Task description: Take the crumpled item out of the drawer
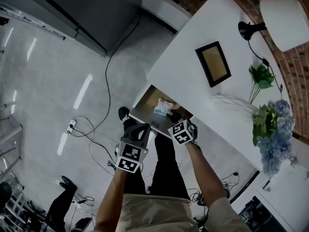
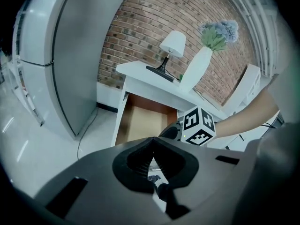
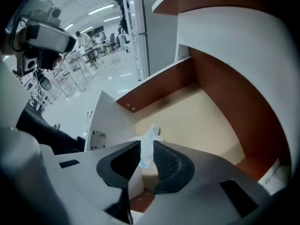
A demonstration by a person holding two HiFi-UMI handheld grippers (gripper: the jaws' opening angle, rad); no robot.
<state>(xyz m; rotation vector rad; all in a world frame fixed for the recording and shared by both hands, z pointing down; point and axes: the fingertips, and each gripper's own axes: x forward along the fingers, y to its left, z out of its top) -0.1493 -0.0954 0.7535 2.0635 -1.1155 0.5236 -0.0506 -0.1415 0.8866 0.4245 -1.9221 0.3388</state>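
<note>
The drawer (image 1: pixel 143 116) of the white desk stands pulled out, and a crumpled white and pale blue item (image 1: pixel 163 106) lies on its tan bottom. My right gripper (image 1: pixel 175 116) reaches over the drawer's front edge. In the right gripper view the jaws of the right gripper (image 3: pixel 146 145) stand apart with a narrow gap, and the crumpled item (image 3: pixel 151 134) shows in that gap and just beyond the tips, not pressed by the pads. My left gripper (image 1: pixel 140 129) hovers in front of the drawer, and the left gripper (image 2: pixel 153 139) has its tips together with nothing in them.
On the white desk top (image 1: pixel 193 81) are a picture frame (image 1: pixel 213 64), a lamp (image 1: pixel 282 16) and a white vase (image 1: pixel 234 104) with flowers. Cables and a power strip (image 1: pixel 71 126) lie on the floor at left. A grey cabinet (image 1: pixel 91 8) stands behind.
</note>
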